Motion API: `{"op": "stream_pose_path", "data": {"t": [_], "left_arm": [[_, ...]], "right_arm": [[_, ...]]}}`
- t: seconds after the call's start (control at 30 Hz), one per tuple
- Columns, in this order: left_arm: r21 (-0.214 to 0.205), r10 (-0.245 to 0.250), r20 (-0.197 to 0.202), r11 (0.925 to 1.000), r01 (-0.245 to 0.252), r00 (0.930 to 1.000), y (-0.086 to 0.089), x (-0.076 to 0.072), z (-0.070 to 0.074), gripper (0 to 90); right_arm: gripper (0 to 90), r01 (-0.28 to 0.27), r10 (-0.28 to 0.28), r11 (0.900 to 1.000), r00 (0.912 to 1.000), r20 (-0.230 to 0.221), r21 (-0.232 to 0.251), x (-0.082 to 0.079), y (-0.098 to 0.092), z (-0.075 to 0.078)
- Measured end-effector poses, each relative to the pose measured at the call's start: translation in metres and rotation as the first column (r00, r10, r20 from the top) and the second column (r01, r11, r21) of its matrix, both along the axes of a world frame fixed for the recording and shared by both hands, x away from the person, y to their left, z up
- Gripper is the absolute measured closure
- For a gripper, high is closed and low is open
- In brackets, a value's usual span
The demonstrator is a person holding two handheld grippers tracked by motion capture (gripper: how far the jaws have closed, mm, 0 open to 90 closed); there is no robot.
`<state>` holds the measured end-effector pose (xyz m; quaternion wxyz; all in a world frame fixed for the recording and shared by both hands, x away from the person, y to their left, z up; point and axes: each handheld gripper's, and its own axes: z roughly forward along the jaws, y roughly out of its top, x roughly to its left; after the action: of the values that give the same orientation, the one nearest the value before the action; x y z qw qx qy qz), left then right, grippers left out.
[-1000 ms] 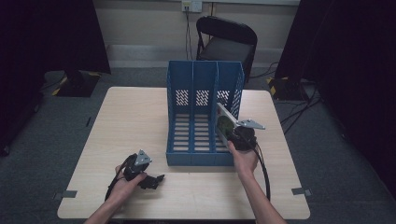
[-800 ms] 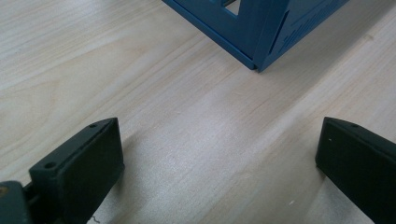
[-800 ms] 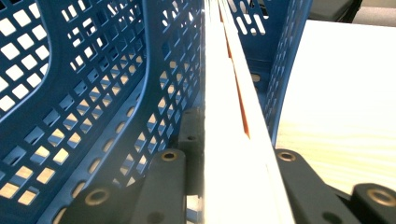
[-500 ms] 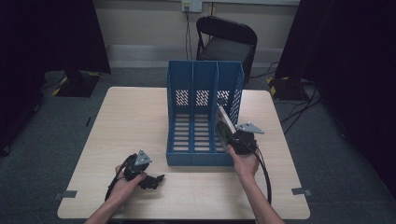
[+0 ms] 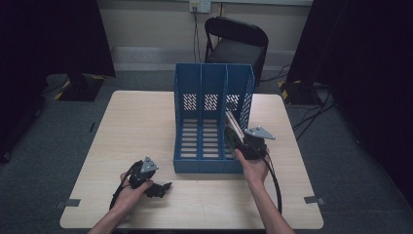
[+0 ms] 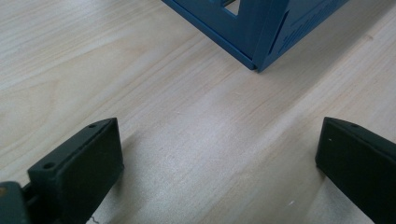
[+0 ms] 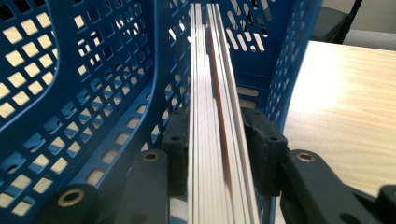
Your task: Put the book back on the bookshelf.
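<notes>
The person's two bare forearms come in from the bottom of the high view. The left hand [image 5: 127, 191] lies low and near the person, and it holds the black left gripper [image 5: 160, 188] flat, pointing sideways to the right. Its two jaws stand wide apart with nothing between them. The right hand [image 5: 253, 170] reaches farther forward and holds the black right gripper [image 5: 233, 139] pointing away. Its jaws have just been opening a little, and they sit close together.
</notes>
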<state>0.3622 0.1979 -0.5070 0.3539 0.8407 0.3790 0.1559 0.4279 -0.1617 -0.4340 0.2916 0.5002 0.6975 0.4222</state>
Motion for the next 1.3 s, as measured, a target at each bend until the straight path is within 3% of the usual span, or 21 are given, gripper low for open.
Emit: {"op": "stream_pose_path", "data": {"t": [0.27, 0.37, 0.6, 0.67, 0.9, 1.17, 1.3], "left_arm": [[0.005, -0.001, -0.001, 1.0, 0.001, 1.0, 0.0, 0.001, 0.0, 0.0], [0.004, 0.0, -0.002, 1.0, 0.0, 1.0, -0.001, 0.001, 0.0, 0.0], [0.005, 0.001, -0.001, 1.0, -0.001, 1.0, -0.001, 0.0, 0.0, 0.0], [0.005, 0.0, 0.0, 1.0, 0.0, 1.0, -0.001, 0.0, 0.0, 0.0], [0.003, 0.002, 0.002, 1.0, -0.002, 1.0, -0.001, 0.0, 0.0, 0.3], [0.004, 0.002, 0.001, 1.0, -0.002, 1.0, -0.001, 0.0, 0.0, 0.2], [0.004, 0.003, 0.001, 1.0, -0.003, 1.0, -0.001, 0.0, 0.0, 0.2]], "right_arm": [[69.7, 0.003, -0.003, 0.9999, 1.0, -0.005, 0.011, 0.003, 0.001, -0.003], [75.6, 0.001, -0.001, 1.0, 1.0, -0.004, 0.005, 0.003, 0.001, -0.004], [76.6, 0.055, -0.055, 0.9985, 0.9984, 0.014, 0.002, 0.0, 0.003, -0.005], [76.7, 0.093, -0.092, 0.9951, 0.9949, 0.042, -0.034, -0.002, 0.006, -0.006], [76.9, 0.168, -0.167, 0.9857, 0.9845, 0.056, -0.016, -0.004, 0.009, -0.007], [76.8, 0.206, -0.204, 0.9786, 0.9762, 0.072, -0.011, -0.007, 0.01, -0.003], [76.8, 0.256, -0.254, 0.9667, 0.9652, 0.062, -0.013, -0.006, 0.01, -0.003]]}}
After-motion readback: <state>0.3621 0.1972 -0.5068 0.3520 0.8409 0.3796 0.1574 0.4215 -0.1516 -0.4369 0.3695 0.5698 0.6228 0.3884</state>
